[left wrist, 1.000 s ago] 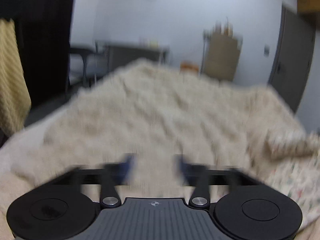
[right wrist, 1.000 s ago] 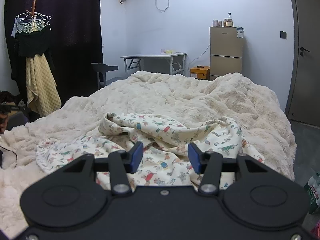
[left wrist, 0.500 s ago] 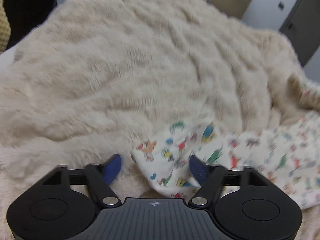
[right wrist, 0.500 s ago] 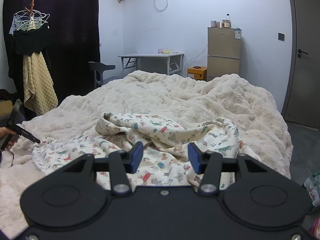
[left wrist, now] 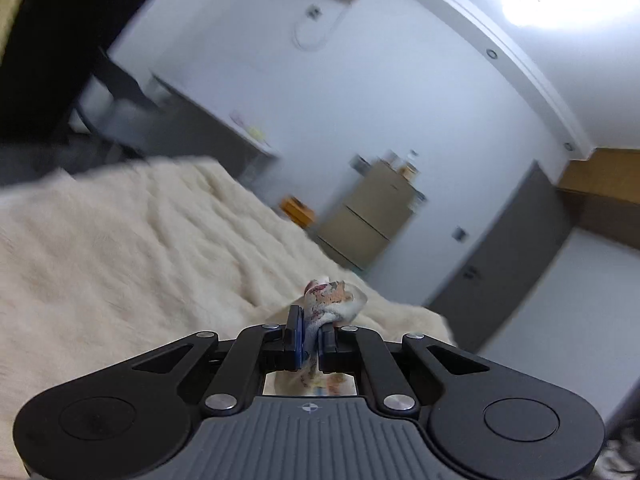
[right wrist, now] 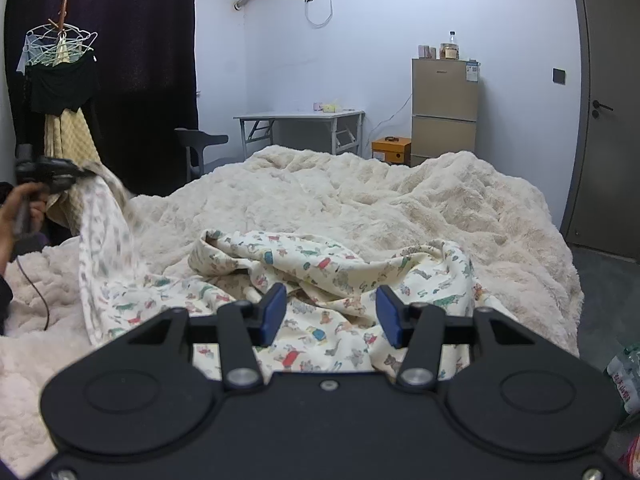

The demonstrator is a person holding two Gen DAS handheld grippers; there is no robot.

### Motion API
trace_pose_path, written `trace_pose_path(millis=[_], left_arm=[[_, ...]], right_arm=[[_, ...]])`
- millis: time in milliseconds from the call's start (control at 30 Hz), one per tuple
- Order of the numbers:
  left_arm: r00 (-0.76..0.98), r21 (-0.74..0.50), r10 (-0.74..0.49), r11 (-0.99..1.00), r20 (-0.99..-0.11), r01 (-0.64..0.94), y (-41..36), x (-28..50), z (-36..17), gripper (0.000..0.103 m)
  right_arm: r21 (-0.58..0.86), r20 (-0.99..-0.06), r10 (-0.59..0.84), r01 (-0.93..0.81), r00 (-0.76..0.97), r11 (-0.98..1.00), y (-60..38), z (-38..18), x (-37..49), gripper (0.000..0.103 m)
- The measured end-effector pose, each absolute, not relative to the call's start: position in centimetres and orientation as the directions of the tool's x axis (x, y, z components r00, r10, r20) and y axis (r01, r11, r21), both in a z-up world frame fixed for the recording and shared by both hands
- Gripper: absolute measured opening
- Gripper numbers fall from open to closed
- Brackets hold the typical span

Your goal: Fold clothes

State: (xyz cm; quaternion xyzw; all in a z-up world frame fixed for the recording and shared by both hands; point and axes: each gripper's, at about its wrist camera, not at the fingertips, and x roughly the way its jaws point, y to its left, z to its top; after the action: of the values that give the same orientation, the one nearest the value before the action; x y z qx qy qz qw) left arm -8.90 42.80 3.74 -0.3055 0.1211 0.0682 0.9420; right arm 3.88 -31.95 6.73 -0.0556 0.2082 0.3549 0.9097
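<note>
A cream garment with a small cartoon print (right wrist: 320, 272) lies crumpled on a fluffy cream blanket (right wrist: 380, 196). My left gripper (left wrist: 310, 330) is shut on one corner of that garment (left wrist: 332, 300), a bunch of cloth sticking out past its blue pads. In the right wrist view the same gripper (right wrist: 60, 174) sits at the far left in a person's hand (right wrist: 24, 208), holding the corner high so a strip of cloth (right wrist: 104, 240) hangs down to the bed. My right gripper (right wrist: 330, 314) is open, hovering just above the near part of the garment.
Beyond the bed stand a folding table (right wrist: 300, 120), a dark chair (right wrist: 200, 148), a small fridge (right wrist: 444, 108) and an orange box (right wrist: 390, 150). A clothes rack with hangers (right wrist: 60, 64) is at the left, a grey door (right wrist: 608, 104) at the right. A cable (right wrist: 36, 292) trails over the blanket's left side.
My left gripper has closed on the garment's corner and lifted it up and to the left, tilting its view toward the ceiling. The right gripper has stayed almost still.
</note>
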Motion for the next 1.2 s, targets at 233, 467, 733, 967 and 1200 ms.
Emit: trace_pose_path(millis=[233, 467, 733, 967, 1200], left_arm=[[0.791, -0.501, 0.139, 0.706, -0.596, -0.501, 47.4, -16.3, -8.2, 0.013], [0.779, -0.463, 0.220, 0.698, -0.587, -0.547, 48.6, -16.8, -8.2, 0.049], [0.717, -0.332, 0.007, 0.883, -0.697, -0.332, 45.1, -2.1, -8.1, 0.076], [0.630, -0.400, -0.133, 0.865, -0.765, -0.303, 45.4, 5.1, -16.9, 0.029], [0.839, -0.438, 0.146, 0.799, -0.524, -0.412, 47.9, -0.4, -11.4, 0.006]], right_arm=[[0.037, -0.438, 0.614, -0.670, 0.656, 0.742, -31.3, 6.2, 4.2, 0.048], [0.032, -0.445, 0.617, -0.677, 0.649, 0.735, -30.8, 6.3, 4.0, 0.048], [0.036, -0.461, 0.623, -0.689, 0.632, 0.724, -30.4, 5.8, 4.2, 0.048], [0.046, -0.458, 0.618, -0.677, 0.639, 0.734, -31.3, 5.9, 4.5, 0.048], [0.060, -0.465, 0.620, -0.676, 0.632, 0.735, -31.4, 5.6, 5.0, 0.048]])
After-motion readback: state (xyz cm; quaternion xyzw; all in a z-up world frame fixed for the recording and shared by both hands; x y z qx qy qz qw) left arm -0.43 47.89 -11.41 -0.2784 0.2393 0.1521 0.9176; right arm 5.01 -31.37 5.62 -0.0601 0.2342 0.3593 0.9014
